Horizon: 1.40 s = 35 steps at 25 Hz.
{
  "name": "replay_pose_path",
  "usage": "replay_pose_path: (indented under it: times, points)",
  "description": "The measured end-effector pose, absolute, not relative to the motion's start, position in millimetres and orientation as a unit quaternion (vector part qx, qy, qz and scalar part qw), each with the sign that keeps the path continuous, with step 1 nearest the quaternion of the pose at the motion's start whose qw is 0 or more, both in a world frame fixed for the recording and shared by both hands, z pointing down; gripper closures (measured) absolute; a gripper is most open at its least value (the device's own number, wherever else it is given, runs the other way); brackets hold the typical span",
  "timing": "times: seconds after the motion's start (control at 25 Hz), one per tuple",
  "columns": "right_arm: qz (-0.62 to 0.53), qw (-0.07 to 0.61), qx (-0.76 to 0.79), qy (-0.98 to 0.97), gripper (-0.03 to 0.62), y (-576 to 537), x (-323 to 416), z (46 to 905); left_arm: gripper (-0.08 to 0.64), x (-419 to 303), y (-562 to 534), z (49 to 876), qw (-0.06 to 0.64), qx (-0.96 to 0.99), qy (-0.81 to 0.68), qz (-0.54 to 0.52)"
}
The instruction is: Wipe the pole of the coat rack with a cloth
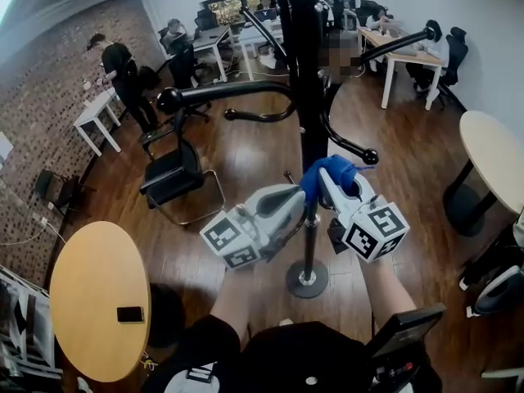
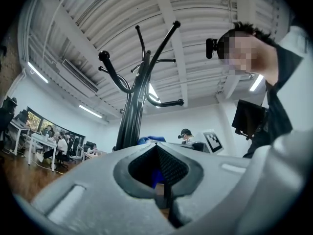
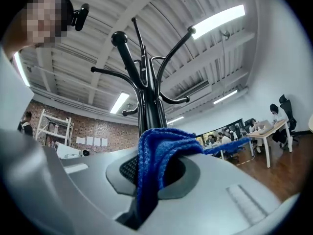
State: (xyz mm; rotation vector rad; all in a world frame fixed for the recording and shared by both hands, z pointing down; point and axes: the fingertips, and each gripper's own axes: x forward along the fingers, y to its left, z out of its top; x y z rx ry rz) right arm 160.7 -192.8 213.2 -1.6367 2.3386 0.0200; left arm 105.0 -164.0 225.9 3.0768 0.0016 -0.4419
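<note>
The black coat rack pole [image 1: 304, 97] rises from a round base [image 1: 307, 279] on the wooden floor, with curved hooks branching off it. My right gripper [image 1: 332, 188] is shut on a blue cloth [image 1: 327, 174], which is pressed against the pole's right side about halfway up. In the right gripper view the cloth [image 3: 151, 155] drapes over the jaws of the right gripper [image 3: 156, 153], and the pole [image 3: 149, 106] stands just behind. My left gripper [image 1: 293, 205] is shut and holds nothing, close to the pole's left side. Seen from the left gripper [image 2: 157, 148], the pole [image 2: 131, 116] is just beyond the jaws.
A round wooden table [image 1: 90, 285] with a phone [image 1: 129, 314] is at the lower left. A black chair [image 1: 173, 174] stands left of the rack. Another round table [image 1: 495, 150] is at the right. Desks with seated people line the back, and a person [image 1: 123, 72] stands at the far left.
</note>
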Motion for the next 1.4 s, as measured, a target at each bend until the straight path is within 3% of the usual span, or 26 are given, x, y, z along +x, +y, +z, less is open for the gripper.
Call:
replay_pose_path:
  times: [0.28,0.6,0.88,1.2,1.4]
  points:
    - [0.115,0.179,-0.505,0.836,0.558,-186.3,157.1,119.3,0.558,105.5,-165.2,198.6,-0.021,0.985,-0.047,-0.164]
    - [0.120,0.142,-0.437,0.880,0.557,-197.6,144.4,120.0,0.558,108.2,-160.7,184.9,-0.034,0.971,-0.168,-0.169]
    - [0.051,0.083,-0.448,0.889,0.557,-212.2,142.1,222.2,0.558,102.8,-166.7,215.4,-0.031,0.968,-0.219,-0.120]
    - [-0.064,-0.070,-0.494,0.864,0.558,-220.0,138.7,418.0,0.558,101.5,-180.4,250.4,-0.018,0.974,-0.210,-0.086]
    - [-0.110,-0.099,-0.477,0.866,0.558,-219.6,138.6,455.6,0.558,104.2,-181.3,260.9,-0.009,0.976,-0.202,-0.079]
